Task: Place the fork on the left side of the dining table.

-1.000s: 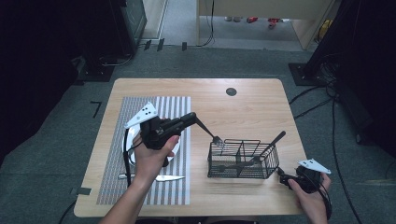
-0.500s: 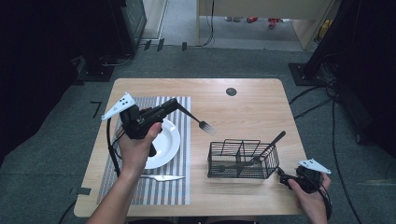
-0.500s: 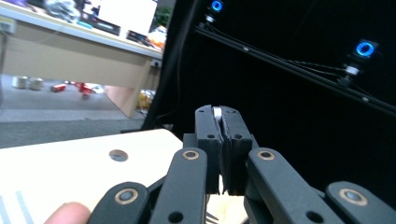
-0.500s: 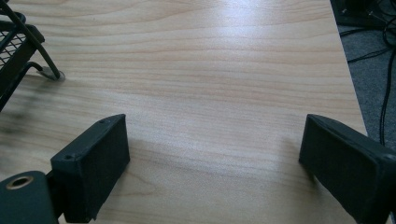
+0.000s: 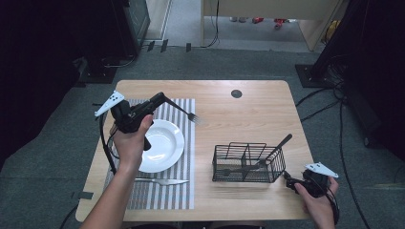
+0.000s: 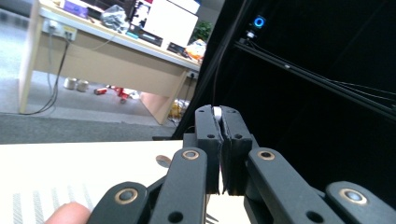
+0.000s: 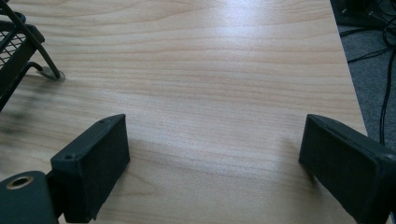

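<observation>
My left gripper (image 5: 159, 98) hangs over the far edge of the striped placemat (image 5: 184, 193), shut on the handle of a silver fork (image 5: 187, 113). The fork's tines point right, over the bare table. In the left gripper view the jaws (image 6: 219, 114) are pressed together with a thin silver sliver between them. A white plate (image 5: 165, 145) lies on the mat just under my left hand, and a knife (image 5: 160, 181) lies in front of it. My right gripper (image 5: 289, 180) rests at the table's front right corner, open and with nothing between its fingers (image 7: 93, 158).
A black wire basket (image 5: 248, 164) stands right of the mat with a dark-handled utensil (image 5: 279, 144) leaning out of it; its foot (image 7: 46, 72) is seen in the right gripper view. A black round cap (image 5: 236, 93) sits near the table's far edge.
My left hand has carried the fork leftward from the wire basket to above the placemat's far edge. The right hand has stayed in place.
</observation>
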`<state>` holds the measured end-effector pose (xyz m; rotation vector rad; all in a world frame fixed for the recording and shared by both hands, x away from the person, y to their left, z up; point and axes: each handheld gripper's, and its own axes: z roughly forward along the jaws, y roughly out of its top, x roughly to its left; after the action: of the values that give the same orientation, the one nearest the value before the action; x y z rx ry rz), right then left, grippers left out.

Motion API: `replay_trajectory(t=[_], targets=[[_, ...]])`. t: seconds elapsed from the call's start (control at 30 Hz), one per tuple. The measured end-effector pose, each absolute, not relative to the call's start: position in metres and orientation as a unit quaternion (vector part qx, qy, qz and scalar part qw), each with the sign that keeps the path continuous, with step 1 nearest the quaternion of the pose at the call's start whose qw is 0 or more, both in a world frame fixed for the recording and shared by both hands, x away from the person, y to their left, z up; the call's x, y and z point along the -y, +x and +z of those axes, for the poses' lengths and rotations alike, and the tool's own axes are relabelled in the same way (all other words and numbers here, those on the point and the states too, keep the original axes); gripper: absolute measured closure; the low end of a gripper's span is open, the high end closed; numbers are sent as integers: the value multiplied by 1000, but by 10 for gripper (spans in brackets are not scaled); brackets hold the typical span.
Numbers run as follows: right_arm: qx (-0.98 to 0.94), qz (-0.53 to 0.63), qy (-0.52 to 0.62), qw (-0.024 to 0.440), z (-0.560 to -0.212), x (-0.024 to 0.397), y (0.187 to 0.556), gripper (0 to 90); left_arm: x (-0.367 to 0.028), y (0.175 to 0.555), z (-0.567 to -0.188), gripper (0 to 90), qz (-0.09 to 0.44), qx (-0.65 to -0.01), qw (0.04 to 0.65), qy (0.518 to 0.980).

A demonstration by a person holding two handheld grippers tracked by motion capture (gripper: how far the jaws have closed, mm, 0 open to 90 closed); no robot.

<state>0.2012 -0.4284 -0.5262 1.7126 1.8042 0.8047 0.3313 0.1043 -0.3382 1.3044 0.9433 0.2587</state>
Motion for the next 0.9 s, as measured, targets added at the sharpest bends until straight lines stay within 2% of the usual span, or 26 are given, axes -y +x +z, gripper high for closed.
replay_trajectory(t=[0.5, 0.63, 0.9], targets=[[-666, 298, 633, 260, -526, 428, 201, 78, -130, 372, -374, 890, 106, -486, 676, 544], [-665, 298, 633, 260, -526, 428, 201, 78, -138, 386, -385, 890, 90, -506, 676, 528], [-666, 298, 633, 260, -526, 428, 201, 78, -144, 408, -412, 890, 100, -543, 686, 474]])
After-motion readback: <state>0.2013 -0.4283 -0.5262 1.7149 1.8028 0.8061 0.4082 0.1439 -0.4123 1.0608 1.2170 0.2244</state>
